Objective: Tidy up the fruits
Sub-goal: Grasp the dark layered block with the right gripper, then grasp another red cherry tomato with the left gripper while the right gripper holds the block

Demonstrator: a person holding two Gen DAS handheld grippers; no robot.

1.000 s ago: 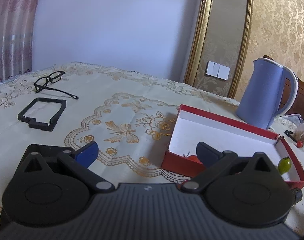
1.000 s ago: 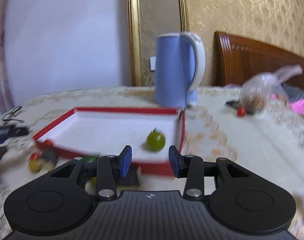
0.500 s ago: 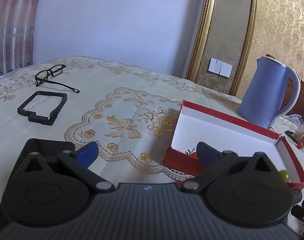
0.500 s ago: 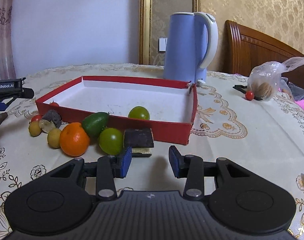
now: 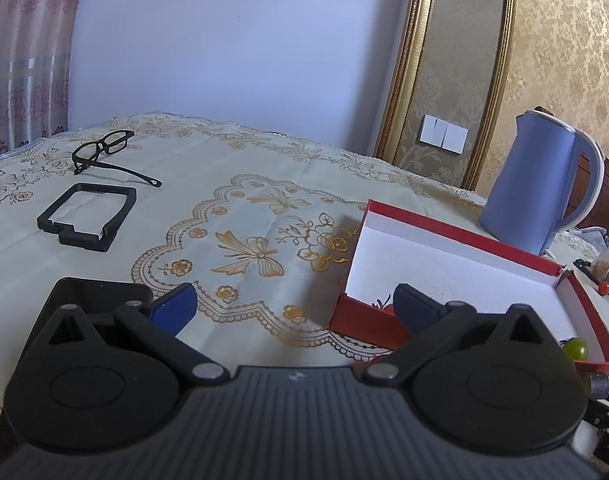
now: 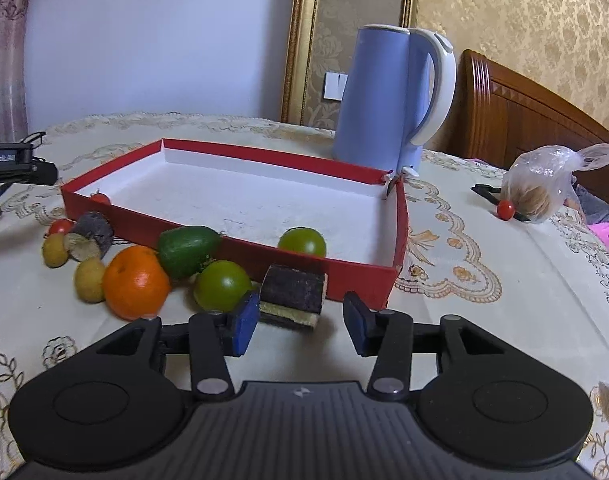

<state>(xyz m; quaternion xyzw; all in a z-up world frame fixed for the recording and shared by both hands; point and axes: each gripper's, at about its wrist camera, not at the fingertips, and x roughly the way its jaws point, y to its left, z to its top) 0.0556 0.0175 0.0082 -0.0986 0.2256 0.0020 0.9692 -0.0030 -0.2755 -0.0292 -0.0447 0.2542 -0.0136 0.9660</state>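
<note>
Gold patterned wallpaper and a pale wall stand behind the bench (image 6: 484, 320), which wears a cream cloth with gold embroidery. On it lies a shallow red box (image 6: 356, 276) with a white floor, and a blue kettle (image 6: 388, 96) stands just behind the box's far right corner. One green tomato (image 6: 302, 241) lies inside the box near its front wall, and a small red tomato (image 6: 99, 199) sits at its left inner corner. Outside the front wall lie an orange (image 6: 135, 282), an avocado (image 6: 188, 245), another green tomato (image 6: 222, 285) and a dark cut piece (image 6: 294, 295) with a pale face. The right claw (image 6: 300, 325) is opening, with nothing pinched; the dark piece lies just ahead of its gap. The left claw (image 5: 292, 308) is spread wide and empty near the box's left corner. Black glasses (image 5: 104, 154) and a black frame (image 5: 87, 216) lie toward the bench's far left edge.
</note>
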